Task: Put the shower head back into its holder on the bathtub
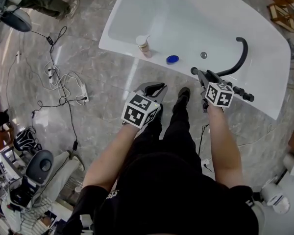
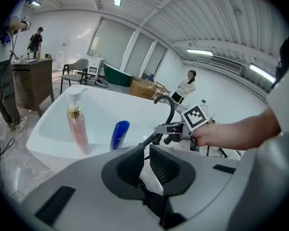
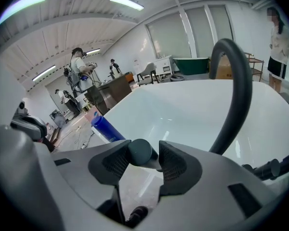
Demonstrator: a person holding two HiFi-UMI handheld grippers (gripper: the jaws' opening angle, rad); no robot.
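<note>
Left gripper [image 2: 145, 150] hangs just short of the tub, its jaws all but closed on nothing. At its 3 o'clock in the head view, the right gripper [image 3: 143, 148] reaches the near rim of the white bathtub [image 1: 186, 18]. Its jaws stand wide, loosely flanking the dark shower head [image 3: 137, 152] handle there. The black hose [image 3: 238, 95] arcs off toward 1 o'clock. A pink pump bottle [image 1: 143, 44] and a blue bottle [image 1: 172, 59] sit on the rim at that gripper's 10 o'clock.

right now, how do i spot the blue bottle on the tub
Find the white bathtub and follow its near rim. Two bottles sit there; the blue bottle is the shorter, solid blue with no pump, beside the taller pink pump bottle.
</note>
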